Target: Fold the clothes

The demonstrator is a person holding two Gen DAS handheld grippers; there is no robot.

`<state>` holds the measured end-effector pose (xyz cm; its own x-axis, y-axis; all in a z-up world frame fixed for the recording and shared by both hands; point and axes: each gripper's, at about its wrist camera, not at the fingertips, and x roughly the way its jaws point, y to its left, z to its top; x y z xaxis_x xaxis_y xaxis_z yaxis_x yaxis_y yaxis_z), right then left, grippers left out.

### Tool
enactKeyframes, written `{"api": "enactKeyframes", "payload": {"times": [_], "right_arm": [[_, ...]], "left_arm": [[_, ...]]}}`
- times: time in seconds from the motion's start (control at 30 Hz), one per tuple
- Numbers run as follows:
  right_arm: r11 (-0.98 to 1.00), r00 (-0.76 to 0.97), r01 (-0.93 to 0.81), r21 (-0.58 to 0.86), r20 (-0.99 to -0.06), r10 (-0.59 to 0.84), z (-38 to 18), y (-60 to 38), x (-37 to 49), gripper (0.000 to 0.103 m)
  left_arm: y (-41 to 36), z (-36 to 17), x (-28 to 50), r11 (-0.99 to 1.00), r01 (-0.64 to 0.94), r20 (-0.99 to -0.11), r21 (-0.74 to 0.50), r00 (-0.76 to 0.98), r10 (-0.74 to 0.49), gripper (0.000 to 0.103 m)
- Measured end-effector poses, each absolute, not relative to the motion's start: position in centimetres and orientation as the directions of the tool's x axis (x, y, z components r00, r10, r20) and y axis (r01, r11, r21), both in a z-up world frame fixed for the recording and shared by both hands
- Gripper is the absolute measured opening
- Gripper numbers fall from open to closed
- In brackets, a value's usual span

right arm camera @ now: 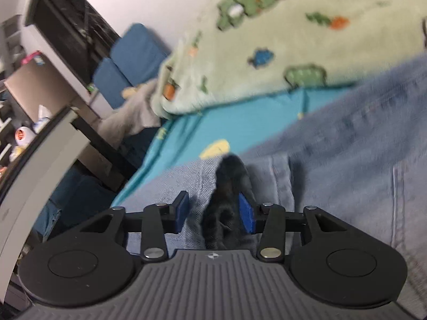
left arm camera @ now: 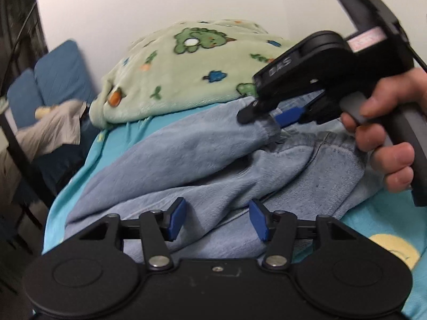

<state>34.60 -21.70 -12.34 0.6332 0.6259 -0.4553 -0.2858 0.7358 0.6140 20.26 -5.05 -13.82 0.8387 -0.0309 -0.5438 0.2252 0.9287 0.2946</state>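
Light blue jeans [left arm camera: 202,160] lie bunched and partly folded on a turquoise bed sheet [left arm camera: 80,170]. My left gripper [left arm camera: 217,220] is open just above the near fold of the jeans, holding nothing. In the left wrist view my right gripper [left arm camera: 267,114], held by a hand, sits over the far end of the jeans. In the right wrist view the right gripper [right arm camera: 213,214] is open, with jeans [right arm camera: 347,165] and a dark furry piece [right arm camera: 229,186] between its pads, not pinched.
A pale green cartoon-print blanket [left arm camera: 192,72] is heaped at the back of the bed. Blue cushions [left arm camera: 53,77] and grey cloth [left arm camera: 53,128] lie left of the bed. A desk with clutter [right arm camera: 40,122] stands left. A white wall is behind.
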Motion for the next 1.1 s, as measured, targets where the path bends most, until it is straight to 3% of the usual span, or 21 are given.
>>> {"api": "enactKeyframes", "payload": {"times": [0.03,0.1,0.13,0.17,0.2,0.23,0.5,0.6,0.77,0.97,1.03,1.1], "right_arm": [[0.731,0.627,-0.29,0.618,-0.454,0.633,-12.5,-21.6,34.7,0.033],[0.723,0.626,-0.297,0.624,-0.444,0.641,-12.5,-21.5,34.7,0.021],[0.718,0.626,-0.301,0.627,-0.438,0.645,-12.5,-21.4,34.8,0.018],[0.717,0.628,-0.304,0.627,-0.434,0.646,-12.4,-21.3,34.8,0.018],[0.722,0.638,-0.307,0.62,-0.429,0.64,-12.1,-21.1,34.7,0.007],[0.727,0.651,-0.309,0.613,-0.421,0.632,-11.7,-21.2,34.6,0.006],[0.725,0.718,-0.351,0.593,-0.326,0.614,-7.1,-22.6,33.7,0.004],[0.776,0.747,-0.33,0.538,-0.354,0.563,-6.8,-23.2,34.0,0.003],[0.755,0.679,-0.257,0.604,-0.443,0.586,-11.2,-24.4,36.1,0.003],[0.774,0.681,-0.225,0.592,-0.472,0.559,-13.3,-23.7,36.2,0.004],[0.784,0.693,-0.23,0.577,-0.469,0.548,-12.7,-23.7,35.8,0.013],[0.793,0.704,-0.236,0.561,-0.464,0.537,-12.0,-23.8,35.3,0.016]], "left_arm": [[-5.2,-14.1,20.4,0.925,0.23,-0.542,0.301,0.84,-0.032,0.045],[-5.2,-14.4,20.6,0.923,0.244,-0.529,0.298,0.847,-0.053,0.027],[-5.1,-14.4,20.7,0.922,0.249,-0.528,0.295,0.847,-0.06,0.014],[-5.1,-14.2,20.8,0.925,0.249,-0.528,0.288,0.847,-0.064,0.007],[-4.9,-14.0,20.8,0.929,0.249,-0.524,0.273,0.849,-0.074,0.006],[-4.8,-13.6,20.6,0.933,0.247,-0.515,0.261,0.853,-0.081,0.004],[-4.4,-8.2,16.5,0.926,0.322,-0.434,0.196,0.875,-0.213,0.003],[-5.3,-9.2,15.9,0.9,0.377,-0.478,0.219,0.845,-0.237,0.003],[-5.9,-12.5,17.7,0.902,0.369,-0.567,0.224,0.802,-0.188,0.003],[-5.9,-13.3,18.2,0.905,0.37,-0.584,0.211,0.79,-0.186,0.004],[-5.7,-13.3,18.2,0.911,0.365,-0.582,0.192,0.79,-0.194,0.005],[-5.6,-13.1,18.1,0.919,0.359,-0.577,0.164,0.79,-0.205,0.008]]}}
